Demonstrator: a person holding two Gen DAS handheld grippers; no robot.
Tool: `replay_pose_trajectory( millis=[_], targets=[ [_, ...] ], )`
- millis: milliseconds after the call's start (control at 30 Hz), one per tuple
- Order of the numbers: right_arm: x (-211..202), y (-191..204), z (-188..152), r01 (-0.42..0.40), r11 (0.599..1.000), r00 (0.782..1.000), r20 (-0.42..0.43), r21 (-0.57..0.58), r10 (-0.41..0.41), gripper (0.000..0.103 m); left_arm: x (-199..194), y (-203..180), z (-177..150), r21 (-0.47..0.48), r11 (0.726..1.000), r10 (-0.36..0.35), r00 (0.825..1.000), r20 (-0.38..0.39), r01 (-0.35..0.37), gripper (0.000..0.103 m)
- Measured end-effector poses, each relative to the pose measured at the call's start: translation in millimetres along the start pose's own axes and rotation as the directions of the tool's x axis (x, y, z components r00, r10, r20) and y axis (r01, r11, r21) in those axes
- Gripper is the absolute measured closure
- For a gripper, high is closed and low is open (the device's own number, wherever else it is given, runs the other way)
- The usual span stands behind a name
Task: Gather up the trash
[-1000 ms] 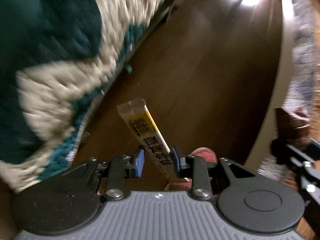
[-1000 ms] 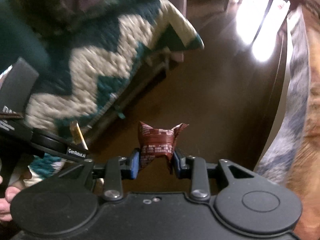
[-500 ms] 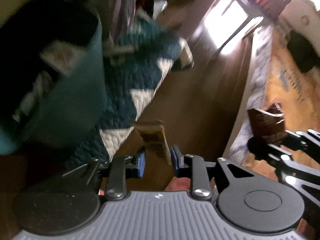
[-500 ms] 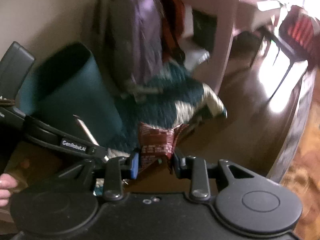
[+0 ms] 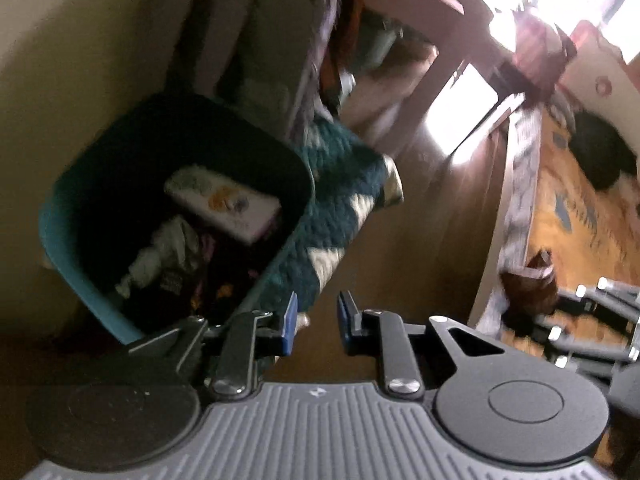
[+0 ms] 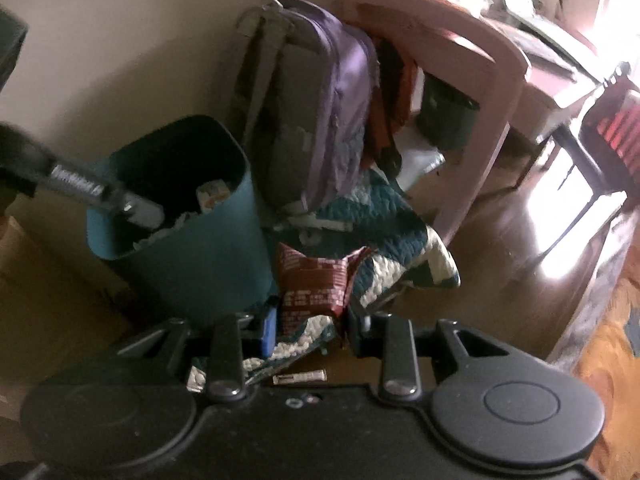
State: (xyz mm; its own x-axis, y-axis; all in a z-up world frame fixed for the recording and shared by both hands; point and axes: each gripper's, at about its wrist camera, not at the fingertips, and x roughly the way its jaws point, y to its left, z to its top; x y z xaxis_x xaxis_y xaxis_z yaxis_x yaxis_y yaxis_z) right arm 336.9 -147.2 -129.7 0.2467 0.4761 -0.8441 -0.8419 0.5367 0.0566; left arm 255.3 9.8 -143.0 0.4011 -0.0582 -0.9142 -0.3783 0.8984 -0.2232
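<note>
Wrapper [image 6: 314, 280], dark red and crumpled, sits clamped in your right gripper [image 6: 308, 330] at lower centre of the right wrist view, standing upright between the pads with its long axis running up the frame and its torn corners pointing toward the backpack [image 6: 308, 104]. Your left gripper [image 5: 317, 322] has a narrow gap with nothing between the jaws, which are closing. It hangs beside the teal bin [image 5: 60, 236], left of centre, already holding paper and a flat box. A quilt [image 5: 340, 196] lies just beside the bin.
</note>
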Motion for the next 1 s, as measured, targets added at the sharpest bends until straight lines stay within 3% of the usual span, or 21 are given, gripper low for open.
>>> replay_pose_trajectory(
  millis=[133,267,367,400,433,500,600,667,733,833,1000],
  targets=[
    [9.9,-18.2,-25.1,0.006,0.998,1.000,-0.030,0.062,-0.004,0.070,41.4,-24.7,-28.8,0.077,0.997,-0.020,0.994,-0.107,0.028,0.082],
    [38.3,-38.8,-58.7,0.011,0.995,0.998,-0.060,0.098,-0.005,0.070,113.6,-56.8,-55.6,0.162,0.986,0.004,0.982,-0.187,0.027,0.078],
    [65.8,-62.8,-89.8,0.003,0.990,0.997,-0.080,0.144,0.009,0.070,174.2,-77.4,-71.7,0.224,0.974,0.026,0.978,-0.209,0.022,0.049],
    [75.1,-70.5,-100.1,0.002,0.987,0.996,-0.089,0.158,0.013,0.070,193.7,-83.2,-77.2,0.247,0.969,0.024,0.977,-0.210,0.029,0.032],
    [87.6,-80.2,-113.3,-0.001,0.985,0.995,-0.095,0.173,0.018,0.070,213.7,-88.9,-83.2,0.274,0.961,0.033,0.978,-0.207,0.026,0.028],
    [110.9,-96.4,-138.0,-0.004,0.980,0.994,-0.105,0.201,0.025,0.070,254.4,-101.4,-96.3,0.344,0.938,0.033,0.977,-0.209,0.042,0.027],
    [153.5,-119.9,-180.6,0.007,0.968,0.992,-0.124,0.253,0.025,0.070,327.1,-120.8,-125.7,0.507,0.862,0.102,0.978,-0.181,0.004,0.027],
    [185.9,-134.1,-210.2,0.012,0.955,0.991,-0.132,0.295,0.028,0.070,372.7,-125.0,-144.2,0.568,0.823,0.139,0.977,-0.163,-0.022,0.027],
    [215.9,-144.0,-236.6,0.018,0.945,0.990,-0.138,0.328,0.030,0.070,416.8,-124.5,-159.8,0.594,0.804,0.166,0.973,-0.163,-0.037,0.027],
    [258.6,-151.8,-268.2,0.016,0.938,0.988,-0.149,0.347,0.039,0.070,477.0,-114.8,-174.2,0.577,0.815,0.195,0.965,-0.177,-0.059,0.027],
    [327.5,-159.4,-303.6,0.003,0.937,0.982,-0.176,0.350,0.062,0.070,556.5,-85.4,-174.8,0.472,0.875,0.224,0.956,-0.191,-0.111,0.027]
  ],
)
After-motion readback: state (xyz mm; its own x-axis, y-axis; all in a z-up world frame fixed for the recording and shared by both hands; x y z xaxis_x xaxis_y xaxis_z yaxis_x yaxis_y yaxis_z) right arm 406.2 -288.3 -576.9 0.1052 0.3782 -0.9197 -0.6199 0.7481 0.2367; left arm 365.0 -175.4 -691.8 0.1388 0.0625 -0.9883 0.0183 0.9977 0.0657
